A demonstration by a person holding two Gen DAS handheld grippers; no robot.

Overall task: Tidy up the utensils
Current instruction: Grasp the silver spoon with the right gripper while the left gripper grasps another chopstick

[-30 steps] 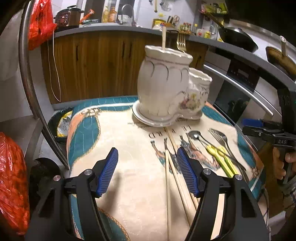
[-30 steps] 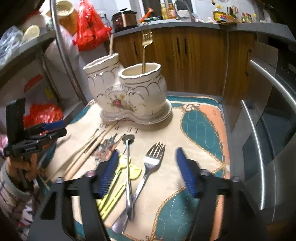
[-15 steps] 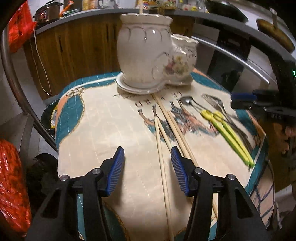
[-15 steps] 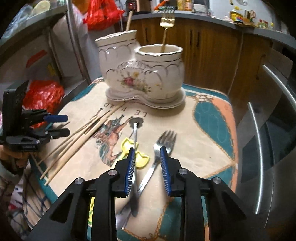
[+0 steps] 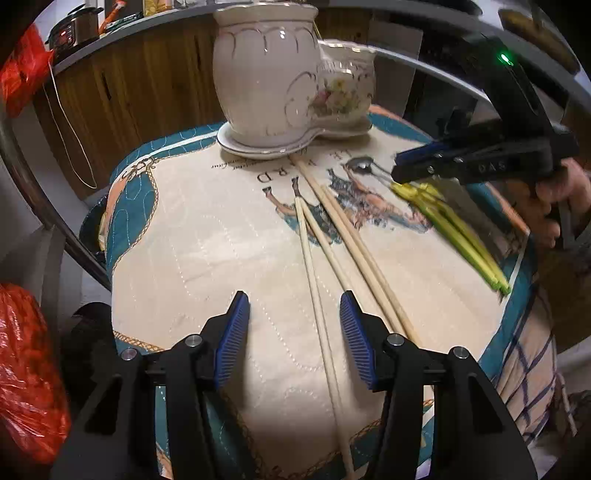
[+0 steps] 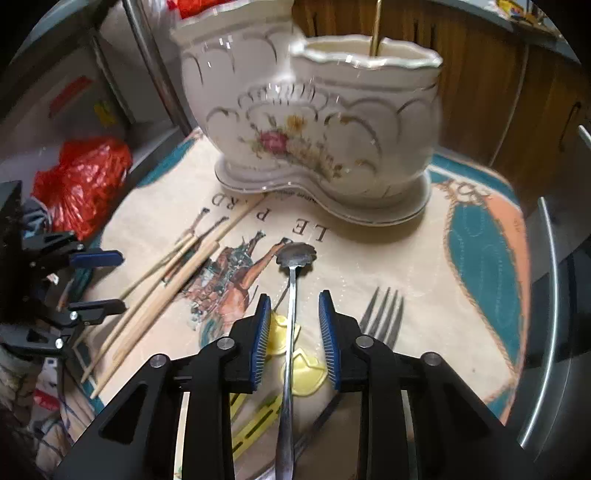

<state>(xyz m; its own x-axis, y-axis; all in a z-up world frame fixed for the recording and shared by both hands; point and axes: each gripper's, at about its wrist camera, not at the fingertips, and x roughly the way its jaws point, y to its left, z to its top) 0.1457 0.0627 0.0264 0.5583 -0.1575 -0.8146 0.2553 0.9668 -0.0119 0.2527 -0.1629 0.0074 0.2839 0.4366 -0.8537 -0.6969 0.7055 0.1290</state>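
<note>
A white two-cup ceramic utensil holder [image 5: 280, 77] stands at the far end of a cloth-covered table; it also shows in the right wrist view [image 6: 314, 122], with a gold handle [image 6: 376, 27] standing in its right cup. Several wooden chopsticks [image 5: 332, 240] lie on the cloth. My left gripper [image 5: 293, 328] is open, low over the near end of one chopstick [image 5: 321, 306]. My right gripper [image 6: 293, 332] is partly open, its jaws straddling the handle of a steel spoon [image 6: 293, 295] without touching it. Yellow plastic utensils [image 6: 295, 362] and a steel fork [image 6: 382, 317] lie beside it.
The printed cloth [image 5: 207, 236] covers the small table and drops off at the near edge. Red plastic bags [image 5: 22, 369] sit at the left on the floor. Wooden cabinets [image 5: 122, 85] and an oven rail [image 6: 546, 295] stand behind and to the right.
Both grippers have moved down and forward toward the table. The right gripper's jaws narrowed from wide open and now straddle the spoon handle. The left gripper came over the chopsticks' near ends.
</note>
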